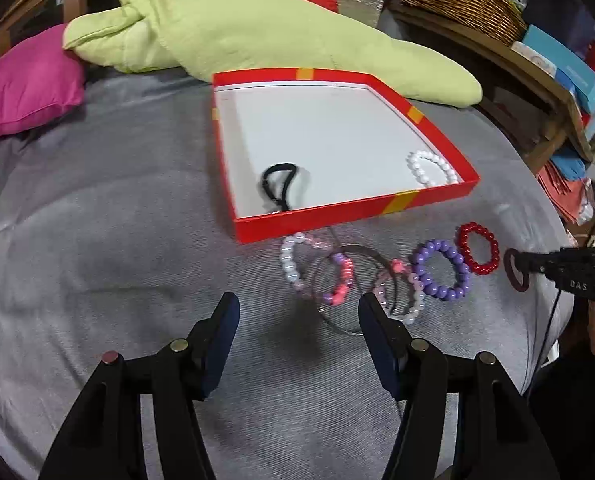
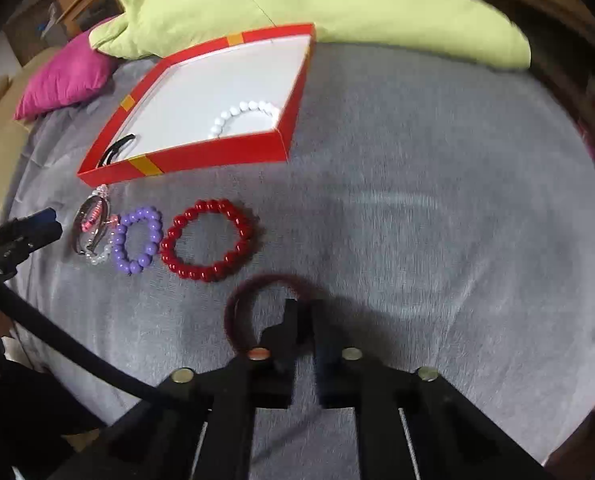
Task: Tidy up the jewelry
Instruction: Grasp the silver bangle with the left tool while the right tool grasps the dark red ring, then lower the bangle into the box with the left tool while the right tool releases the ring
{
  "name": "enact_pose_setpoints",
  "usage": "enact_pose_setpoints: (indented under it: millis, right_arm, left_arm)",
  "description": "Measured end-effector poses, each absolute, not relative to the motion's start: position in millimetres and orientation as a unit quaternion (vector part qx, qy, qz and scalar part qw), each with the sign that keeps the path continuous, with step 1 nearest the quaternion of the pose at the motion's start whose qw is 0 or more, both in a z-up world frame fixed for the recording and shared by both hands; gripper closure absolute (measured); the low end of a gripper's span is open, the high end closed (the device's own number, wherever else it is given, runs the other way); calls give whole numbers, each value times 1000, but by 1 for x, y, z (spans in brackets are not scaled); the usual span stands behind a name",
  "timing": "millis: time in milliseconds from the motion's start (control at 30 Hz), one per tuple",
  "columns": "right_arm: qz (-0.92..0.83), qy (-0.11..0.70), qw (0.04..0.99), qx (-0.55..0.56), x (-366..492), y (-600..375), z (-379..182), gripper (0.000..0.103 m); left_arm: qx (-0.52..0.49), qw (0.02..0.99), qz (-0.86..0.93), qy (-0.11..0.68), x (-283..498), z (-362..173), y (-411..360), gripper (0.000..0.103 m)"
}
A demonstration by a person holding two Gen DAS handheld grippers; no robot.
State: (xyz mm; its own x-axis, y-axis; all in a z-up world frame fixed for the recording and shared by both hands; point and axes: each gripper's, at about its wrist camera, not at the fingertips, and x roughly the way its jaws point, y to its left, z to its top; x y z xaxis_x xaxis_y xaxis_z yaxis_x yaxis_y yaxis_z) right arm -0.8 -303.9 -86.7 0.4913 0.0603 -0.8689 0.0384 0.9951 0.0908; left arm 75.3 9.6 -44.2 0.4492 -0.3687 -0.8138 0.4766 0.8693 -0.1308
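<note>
Even indoor light, soft shadows; fisheye-curved dark edges; right wrist view motion-blurred.

A grey bedspread (image 1: 117, 220) carries a red box (image 1: 337, 220) at centre. At its 6 o'clock lies a row of bead bracelets: mixed pastel ones tangled with thin metal bangles (image 1: 337, 284), purple (image 1: 441, 270), red (image 1: 478, 248). Pink pillow (image 1: 25, 84) at 10 o'clock, green quilt (image 1: 257, 36) at 12 (crumpled).

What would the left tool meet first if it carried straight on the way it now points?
Probably the grey blanket just beyond its open fingers; the thin metal bangle lies slightly right of that line. Depth is hard to judge.
</note>
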Motion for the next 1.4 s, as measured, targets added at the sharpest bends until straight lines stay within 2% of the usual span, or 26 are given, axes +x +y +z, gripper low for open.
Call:
enact_pose_setpoints:
  millis: [67,100,133,200,300,333,467,500,733,1067,1400]
  right_arm:
    - [1,481,874,75,0,-309,-77,98]
    - [-3,468,880,85,-1,-312,-72,98]
    - [-8,451,887,96,-1,-315,-65,98]
    - [-16,419,899,125,-3,-321,-54,98]
    - [-14,393,906,159,-3,-325,-45,98]
    - [-13,391,906,161,-2,-324,-44,98]
    - [-6,398,905,152,-1,-317,-46,98]
    - [-5,396,906,151,0,-313,-47,98]
    - [2,366,916,164,-1,-312,-40,98]
    - [13,318,929,190,0,-310,-25,98]
    - [25,334,918,211,55,-292,-30,98]
  left_arm:
    - [67,848,-253,461,77,-46,3,42]
    - [71,847,-252,463,80,-48,-1,47]
    - [72,844,-254,467,83,-52,-5,59]
    - [74,837,-257,478,89,-58,-12,70]
    - [84,837,-250,480,95,-63,-19,77]
    - [83,837,-250,479,96,-63,-20,83]
    - [82,838,-250,477,97,-62,-23,91]
    - [85,840,-249,475,97,-61,-24,97]
    - [93,844,-271,454,87,-47,-24,98]
    - [40,862,-300,407,77,-7,-5,99]
    - [-39,882,-246,400,118,-3,-12,99]
